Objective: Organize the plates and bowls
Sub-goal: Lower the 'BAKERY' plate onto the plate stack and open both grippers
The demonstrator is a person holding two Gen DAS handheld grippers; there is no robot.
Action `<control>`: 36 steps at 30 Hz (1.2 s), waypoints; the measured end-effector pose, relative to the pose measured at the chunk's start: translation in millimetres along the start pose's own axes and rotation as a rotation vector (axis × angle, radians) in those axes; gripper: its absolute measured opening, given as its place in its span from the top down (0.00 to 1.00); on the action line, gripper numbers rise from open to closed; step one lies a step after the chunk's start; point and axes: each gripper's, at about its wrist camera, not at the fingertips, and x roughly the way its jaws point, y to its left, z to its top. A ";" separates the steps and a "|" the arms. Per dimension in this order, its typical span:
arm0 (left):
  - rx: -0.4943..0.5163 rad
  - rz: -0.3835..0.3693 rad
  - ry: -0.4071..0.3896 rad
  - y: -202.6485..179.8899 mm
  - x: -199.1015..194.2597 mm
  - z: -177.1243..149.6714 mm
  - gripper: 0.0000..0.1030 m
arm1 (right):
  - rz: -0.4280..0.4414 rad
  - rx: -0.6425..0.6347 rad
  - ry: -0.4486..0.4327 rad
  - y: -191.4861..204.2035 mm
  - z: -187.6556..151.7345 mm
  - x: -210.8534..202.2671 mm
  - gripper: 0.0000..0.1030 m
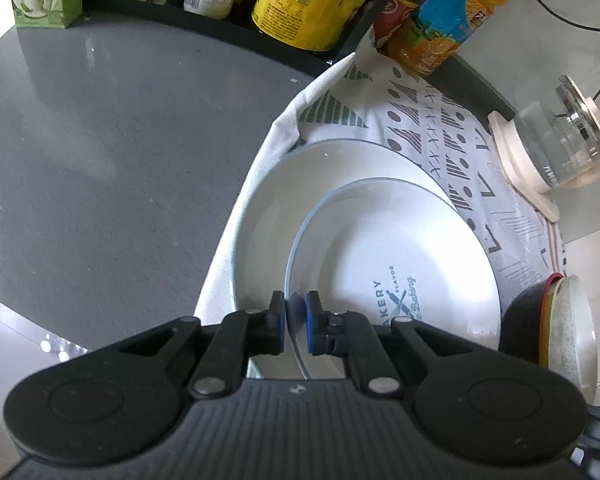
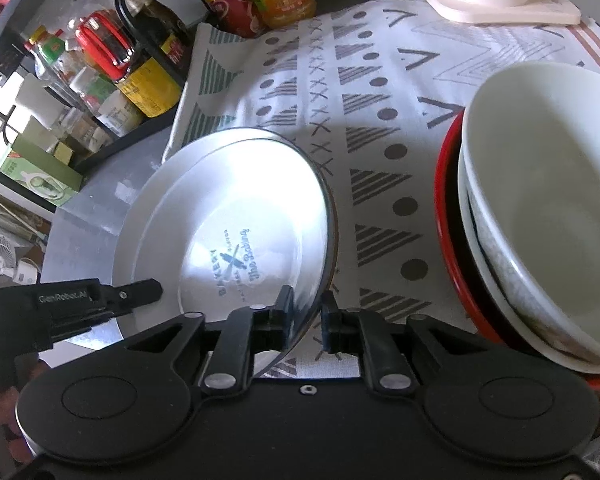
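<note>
A white plate with blue "Bakery" lettering (image 1: 396, 264) lies inside a larger white plate (image 1: 268, 216) on a patterned cloth. My left gripper (image 1: 294, 312) is shut on the lettered plate's near rim. In the right wrist view the lettered plate (image 2: 236, 216) shows again, and my right gripper (image 2: 305, 312) has its jaws around the plate's near right rim with a small gap on the right side. The left gripper (image 2: 136, 294) shows at the plate's left rim. A stack of bowls (image 2: 540, 216), white ones in a red-rimmed one, stands at the right.
The patterned cloth (image 2: 372, 128) covers the right part of a grey table (image 1: 100, 140). A black rack with sauce bottles (image 2: 132, 64) and juice bottles (image 1: 440, 20) stands at the back. A glass kettle on a cream base (image 1: 552, 152) stands far right.
</note>
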 end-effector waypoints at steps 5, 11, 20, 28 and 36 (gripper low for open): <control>0.024 0.026 0.001 -1.1 -1.0 2.5 0.92 | 0.004 0.003 0.015 1.9 -2.0 5.2 0.80; 0.002 0.008 0.018 2.8 -8.7 6.6 0.89 | 0.002 0.012 0.020 1.3 -3.9 8.9 0.73; 0.005 -0.004 -0.035 5.8 -24.5 15.6 0.75 | -0.004 0.038 0.018 -3.4 -5.5 12.1 0.62; 0.003 0.046 -0.054 11.3 -21.9 16.4 0.58 | -0.015 0.035 0.018 0.4 -5.6 15.5 0.59; -0.056 0.041 -0.038 19.6 -7.7 12.5 0.65 | -0.013 0.027 0.026 1.4 -5.4 15.3 0.59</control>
